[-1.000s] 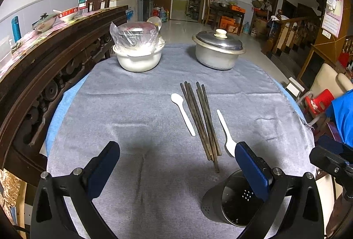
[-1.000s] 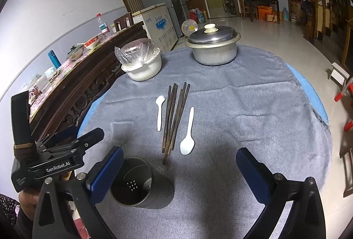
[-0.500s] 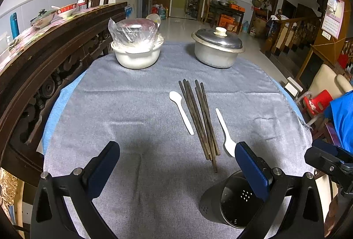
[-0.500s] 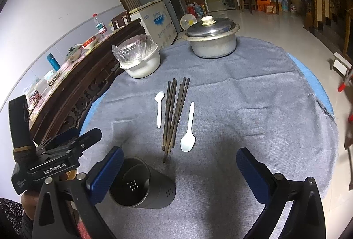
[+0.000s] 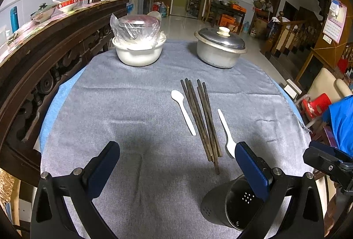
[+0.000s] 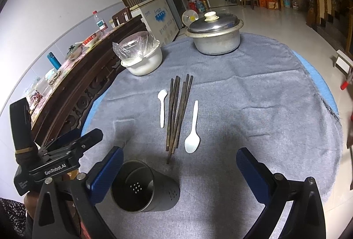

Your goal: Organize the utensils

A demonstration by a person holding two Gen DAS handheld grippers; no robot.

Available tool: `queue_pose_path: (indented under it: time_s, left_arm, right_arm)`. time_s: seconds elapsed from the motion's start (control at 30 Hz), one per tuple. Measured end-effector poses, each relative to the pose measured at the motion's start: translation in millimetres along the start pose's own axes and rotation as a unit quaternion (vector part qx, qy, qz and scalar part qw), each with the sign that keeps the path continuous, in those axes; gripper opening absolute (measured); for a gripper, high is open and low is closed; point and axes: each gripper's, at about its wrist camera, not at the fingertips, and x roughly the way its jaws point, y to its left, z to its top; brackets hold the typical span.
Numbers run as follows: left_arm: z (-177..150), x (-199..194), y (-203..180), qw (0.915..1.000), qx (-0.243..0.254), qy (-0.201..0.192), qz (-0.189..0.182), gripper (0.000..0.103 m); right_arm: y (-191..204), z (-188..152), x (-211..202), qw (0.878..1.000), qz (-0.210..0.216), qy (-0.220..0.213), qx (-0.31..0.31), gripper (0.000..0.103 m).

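Several dark wooden chopsticks (image 5: 201, 120) (image 6: 177, 113) lie bundled on the grey tablecloth. A white spoon (image 5: 183, 111) (image 6: 162, 106) lies left of them, bowl away from me. A second white spoon (image 5: 226, 132) (image 6: 193, 131) lies right of them, bowl toward me. A dark perforated utensil holder (image 5: 231, 203) (image 6: 142, 187) stands empty near the front edge. My left gripper (image 5: 176, 164) is open and empty, its right finger over the holder. My right gripper (image 6: 178, 170) is open and empty, its left finger beside the holder.
A white bowl covered with plastic (image 5: 139, 45) (image 6: 141, 56) and a lidded metal pot (image 5: 219, 49) (image 6: 215, 35) stand at the back of the round table (image 6: 320, 78). A carved dark wooden counter (image 5: 44, 58) runs along the left. Chairs (image 5: 324, 93) stand at the right.
Both grippers have shifted only slightly; the view has tilted a little. The utensils and holder have not moved.
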Motion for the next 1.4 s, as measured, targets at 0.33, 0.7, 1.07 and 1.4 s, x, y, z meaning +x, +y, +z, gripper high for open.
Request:
queue_pose_path:
  time_s: [0.33,0.7,1.07,1.4]
  left_arm:
    - [3,18,17,0.9993,-0.028,0.024,-0.007,0.103]
    - [3,60,52,0.9928,-0.075,0.094,-0.001,0.103]
    - [15,100,68,0.9839,-0.089,0.154,0.015,0.098]
    - [60,153,48,0.9724,-0.094,0.214,0.002,0.082]
  right_arm:
    - [-18,15,20,0.999,0.002,0.024,0.025,0.103]
    - [-62,42,100,0.988,0.01,0.128,0.082,0.102]
    - [-41,73,210,0.966,-0.033,0.254,0.039,0.053]
    - [-11,77,233,0.952,-0.093,0.285,-0.064,0.015]
